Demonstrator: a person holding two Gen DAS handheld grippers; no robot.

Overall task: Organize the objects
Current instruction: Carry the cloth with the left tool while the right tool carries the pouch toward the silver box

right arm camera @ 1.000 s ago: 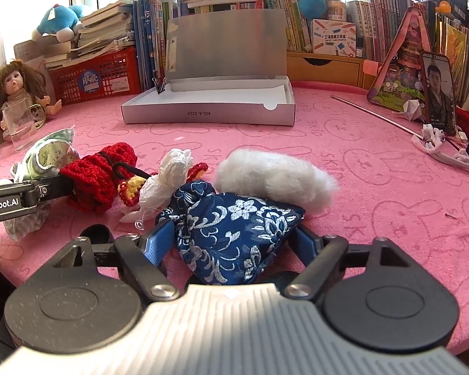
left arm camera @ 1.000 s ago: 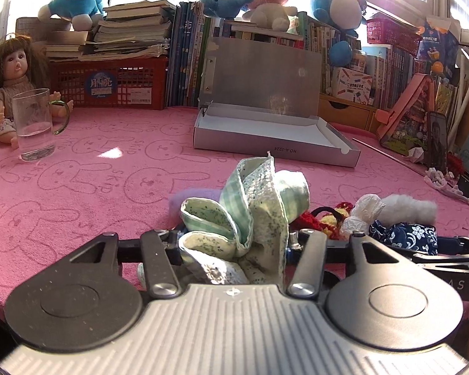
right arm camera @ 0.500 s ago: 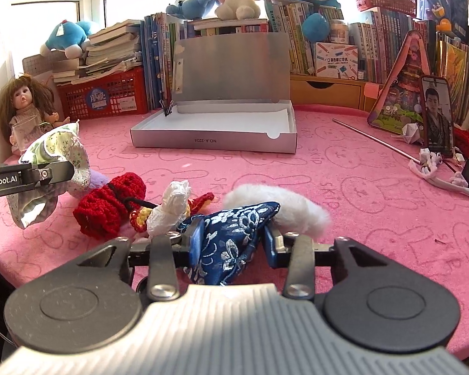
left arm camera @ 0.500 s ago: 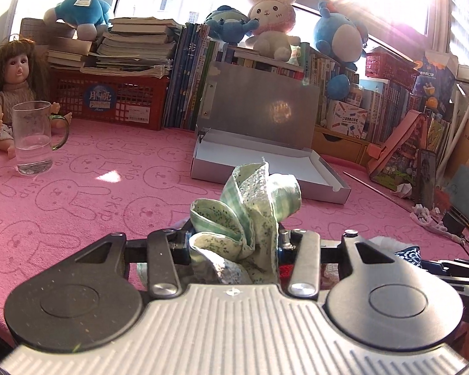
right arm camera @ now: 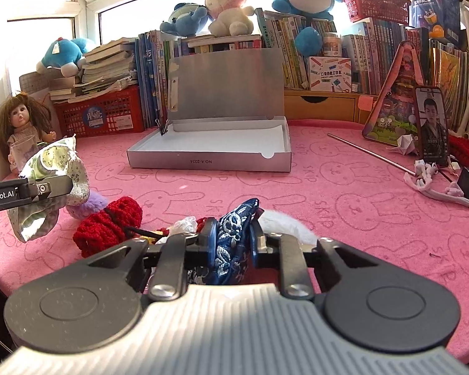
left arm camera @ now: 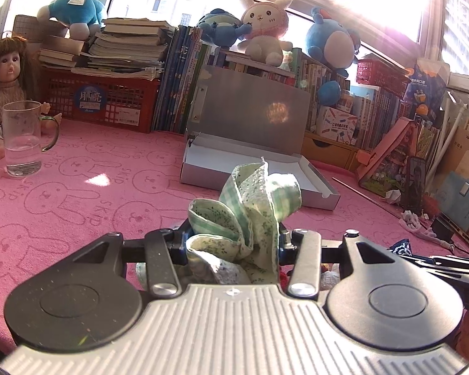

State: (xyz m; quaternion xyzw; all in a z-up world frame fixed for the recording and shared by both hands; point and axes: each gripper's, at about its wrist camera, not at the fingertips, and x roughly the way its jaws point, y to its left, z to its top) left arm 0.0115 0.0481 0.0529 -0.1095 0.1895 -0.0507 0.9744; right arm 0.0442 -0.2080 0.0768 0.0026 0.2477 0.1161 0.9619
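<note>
Clamping a bunched green floral cloth pouch [left arm camera: 250, 215], the left tongs [left arm camera: 231, 247] hold it off the pink surface [left arm camera: 78, 187]; the right wrist view shows the same pouch [right arm camera: 51, 181] hanging in the air at the left, pinched by the left tongs [right arm camera: 47, 189]. The right tongs [right arm camera: 233, 240] are closed on a dark blue embroidered pouch [right arm camera: 234, 237], which bulges up between their fingers, low over the pink surface [right arm camera: 359, 218].

Lying on the surface just beside the blue pouch are a red knitted piece [right arm camera: 109, 228], a crumpled white wrapper [right arm camera: 184, 223] and a white fluffy item [right arm camera: 284, 222] that pokes out behind the right tongs. A lilac pompom [right arm camera: 89, 203] sits near the hanging green pouch.

Farther back, in the middle of the surface, stands an open silver box [right arm camera: 209, 162] with its lid propped upright and a white, bare interior. A glass mug [left arm camera: 23, 137] with a little water stands at the far left, next to a doll [left arm camera: 6, 78]. Books, a red basket [left arm camera: 100, 103] and plush toys line the rear edge below the window.
</note>
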